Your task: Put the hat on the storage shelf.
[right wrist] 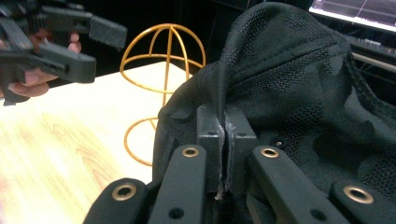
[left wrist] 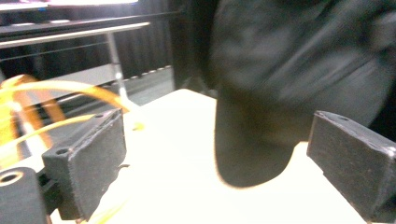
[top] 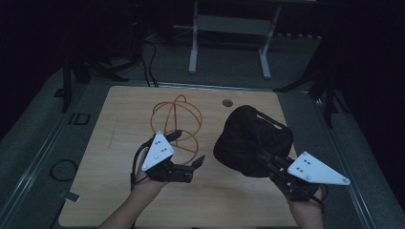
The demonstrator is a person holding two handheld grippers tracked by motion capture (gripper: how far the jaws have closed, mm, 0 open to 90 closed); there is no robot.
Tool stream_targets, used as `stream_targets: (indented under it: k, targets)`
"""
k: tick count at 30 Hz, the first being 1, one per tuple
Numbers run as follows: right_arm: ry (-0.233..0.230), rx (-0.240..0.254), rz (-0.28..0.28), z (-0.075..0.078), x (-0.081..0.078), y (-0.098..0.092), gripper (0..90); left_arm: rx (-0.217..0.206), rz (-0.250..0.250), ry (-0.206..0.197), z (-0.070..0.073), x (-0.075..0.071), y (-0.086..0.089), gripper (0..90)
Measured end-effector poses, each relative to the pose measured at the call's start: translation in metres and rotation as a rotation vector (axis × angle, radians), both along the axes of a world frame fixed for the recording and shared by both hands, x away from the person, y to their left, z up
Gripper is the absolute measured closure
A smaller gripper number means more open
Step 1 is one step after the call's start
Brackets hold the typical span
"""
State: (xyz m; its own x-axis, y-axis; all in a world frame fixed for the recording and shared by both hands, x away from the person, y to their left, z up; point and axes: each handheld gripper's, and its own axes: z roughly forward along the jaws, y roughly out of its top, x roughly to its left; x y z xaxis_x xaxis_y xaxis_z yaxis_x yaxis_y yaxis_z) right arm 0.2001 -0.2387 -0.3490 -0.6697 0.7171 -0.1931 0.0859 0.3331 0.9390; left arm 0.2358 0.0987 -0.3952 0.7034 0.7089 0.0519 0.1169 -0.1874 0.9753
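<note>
- High view: a black cap point(top: 252, 138) sits on the right part of the wooden table point(top: 105, 191), and a gold wire stand point(top: 175, 121) sits just to the left of the cap, close by but not touching it.
- The right gripper point(top: 271, 164) bites the near edge of the cap. In the right gripper view its two black jaws are pressed tight together on a fold of the cap's cloth point(right wrist: 280, 84) (you can see the thin cloth squeezed in the crack between them).
- The left gripper point(top: 191, 152) is on the other side of the wire stand's base from the cap, a little nearer the person. Its jaws are spread wide with nothing between them.
- In the left gripper view the cap point(left wrist: 289, 79) hangs straight ahead, past the open jaws, and the wire stand point(left wrist: 42, 102) curves off at the left edge.
- So the cap lies to the right of the left gripper's tips, and the stand is right beside those tips.
- The right hand is the one at the cap; the left hand is the one nearer the stand.
- My guess is the cap needs to go left and up to land on the stand's round top point(right wrist: 163, 51), and the free left gripper can help by taking the cap's other edge.
</note>
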Motion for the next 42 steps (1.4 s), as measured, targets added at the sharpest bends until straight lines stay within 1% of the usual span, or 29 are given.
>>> stream_targets:
  k: [2, 3, 6, 7, 10, 12, 14, 16, 17, 19, 21, 23, 24, 26, 27, 29, 31, 33, 35, 37, 39, 41, 42]
  targets:
    - [-0.005, 0.003, 0.016, 0.005, 0.0, 0.0, 87.2, 0.016, 0.035, -0.016, -0.007, -0.001, 0.011, 5.1]
    - [-0.006, 0.005, 0.02, 0.007, 0.0, 0.001, 87.2, 0.032, 0.056, -0.022, -0.011, -0.002, 0.019, 5.1]
    - [-0.007, 0.007, 0.053, 0.014, 0.002, 0.004, 87.2, 0.035, 0.105, -0.005, -0.024, -0.003, 0.038, 5.2]
    - [-0.005, 0.008, 0.062, 0.015, 0.003, 0.005, 87.2, 0.027, 0.123, 0.011, -0.029, -0.003, 0.044, 5.2]
    - [0.003, 0.005, 0.093, 0.021, 0.007, 0.012, 87.1, 0.01, 0.181, 0.043, -0.046, -0.003, 0.065, 5.2]
    - [0.007, 0.002, 0.111, 0.025, 0.009, 0.018, 87.2, 0.001, 0.222, 0.058, -0.057, -0.004, 0.078, 5.2]
    - [0.012, 0.004, 0.138, 0.029, 0.012, 0.024, 87.2, 0.003, 0.271, 0.072, -0.067, -0.006, 0.091, 5.2]
    - [0.01, 0.002, 0.161, 0.033, 0.013, 0.03, 87.1, -0.008, 0.317, 0.085, -0.079, -0.008, 0.104, 5.2]
    - [0.01, 0.007, 0.176, 0.036, 0.015, 0.034, 87.1, -0.006, 0.332, 0.089, -0.083, -0.008, 0.107, 5.2]
    - [0.007, 0.006, 0.197, 0.04, 0.016, 0.04, 87.1, -0.015, 0.36, 0.099, -0.093, -0.011, 0.117, 5.2]
    - [0.006, 0.003, 0.223, 0.043, 0.018, 0.049, 87.1, -0.004, 0.396, 0.105, -0.103, -0.014, 0.125, 5.2]
    - [0.004, -0.005, 0.256, 0.048, 0.021, 0.06, 87.1, -0.01, 0.427, 0.11, -0.11, -0.016, 0.132, 5.2]
    - [0.002, -0.007, 0.263, 0.05, 0.023, 0.064, 87.2, -0.014, 0.44, 0.114, -0.113, -0.016, 0.135, 5.2]
    - [0.005, -0.012, 0.288, 0.053, 0.026, 0.073, 87.1, -0.045, 0.468, 0.116, -0.12, -0.018, 0.141, 5.2]
    - [0.007, -0.01, 0.3, 0.055, 0.028, 0.078, 87.1, -0.055, 0.486, 0.123, -0.124, -0.019, 0.145, 5.2]
    - [0.016, -0.011, 0.326, 0.059, 0.035, 0.089, 87.1, -0.075, 0.499, 0.139, -0.129, -0.019, 0.149, 5.2]
    - [0.026, -0.014, 0.34, 0.062, 0.041, 0.098, 87.1, -0.061, 0.511, 0.142, -0.132, -0.018, 0.151, 5.2]
    - [0.041, -0.012, 0.356, 0.063, 0.049, 0.107, 87.1, -0.044, 0.521, 0.124, -0.131, -0.019, 0.152, 5.2]
    - [0.059, -0.013, 0.366, 0.064, 0.057, 0.116, 87.1, -0.044, 0.523, 0.111, -0.13, -0.02, 0.154, 5.2]
    - [0.077, -0.022, 0.37, 0.063, 0.066, 0.125, 87.1, -0.045, 0.534, 0.109, -0.13, -0.02, 0.154, 5.2]
    - [0.098, -0.024, 0.378, 0.062, 0.074, 0.131, 87.1, -0.055, 0.533, 0.109, -0.131, -0.02, 0.155, 5.2]
    - [0.114, -0.033, 0.377, 0.06, 0.082, 0.137, 87.1, -0.052, 0.535, 0.108, -0.132, -0.02, 0.155, 5.2]
    - [0.128, -0.03, 0.381, 0.058, 0.086, 0.14, 87.0, -0.056, 0.536, 0.107, -0.132, -0.02, 0.156, 5.2]
